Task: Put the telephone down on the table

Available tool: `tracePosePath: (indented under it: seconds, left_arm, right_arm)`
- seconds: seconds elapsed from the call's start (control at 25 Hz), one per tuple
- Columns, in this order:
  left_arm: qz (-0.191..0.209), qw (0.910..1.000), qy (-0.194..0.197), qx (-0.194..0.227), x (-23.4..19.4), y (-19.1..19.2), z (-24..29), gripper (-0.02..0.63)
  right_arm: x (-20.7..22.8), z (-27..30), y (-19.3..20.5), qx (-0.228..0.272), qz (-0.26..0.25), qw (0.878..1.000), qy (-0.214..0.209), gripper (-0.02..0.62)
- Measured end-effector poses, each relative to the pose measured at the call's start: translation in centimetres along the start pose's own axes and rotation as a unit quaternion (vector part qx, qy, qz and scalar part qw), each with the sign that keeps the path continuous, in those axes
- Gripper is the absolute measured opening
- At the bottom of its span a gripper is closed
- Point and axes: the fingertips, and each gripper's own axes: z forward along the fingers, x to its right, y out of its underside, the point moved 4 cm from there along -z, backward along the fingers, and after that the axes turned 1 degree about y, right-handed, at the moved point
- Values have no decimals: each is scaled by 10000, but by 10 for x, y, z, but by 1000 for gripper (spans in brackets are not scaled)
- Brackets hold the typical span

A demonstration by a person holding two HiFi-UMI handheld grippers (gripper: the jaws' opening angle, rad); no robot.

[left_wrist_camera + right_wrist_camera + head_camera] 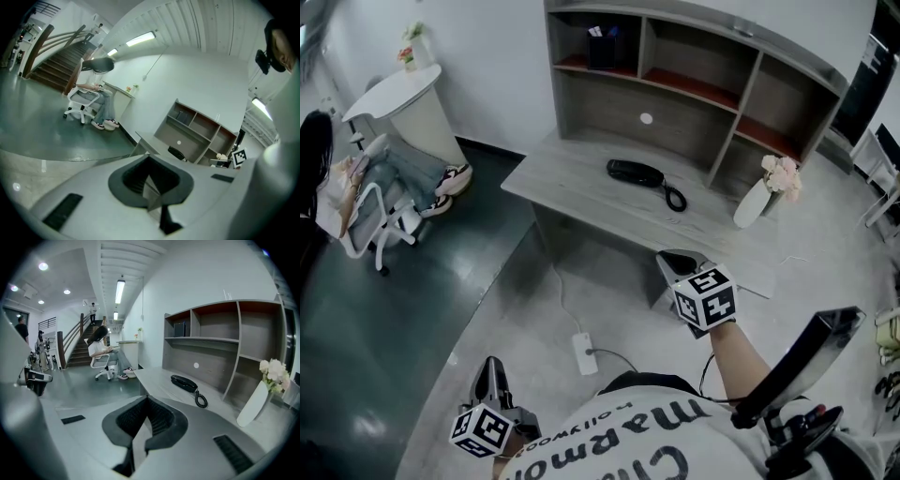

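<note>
We see the phone (636,172) flat on the table (572,202), left of the vase (752,204). Our left gripper (492,373) and right gripper (677,262) have jaws together, nothing between, well apart from the phone.

Left hand-held gripper (151,185) jaws closed with nothing between them; ahead, black telephone (176,153) lies on the table (145,143) below the shelf unit (197,126), with a seated person (96,89) by the stairs (56,65) at left.
</note>
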Motion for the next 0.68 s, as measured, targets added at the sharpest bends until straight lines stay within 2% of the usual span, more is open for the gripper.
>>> tracePosePath:
  seconds: [0.44, 0.68]
  left_arm:
    - [-23, 9999, -111, 30, -3, -1, -5, 9]
    - [1, 9999, -112, 60, -6, -3, -5, 9]
  right_arm:
    - [9, 1, 0, 22, 63, 9999, 137, 11]
    - [8, 0, -3, 199, 121, 9997, 9, 11]
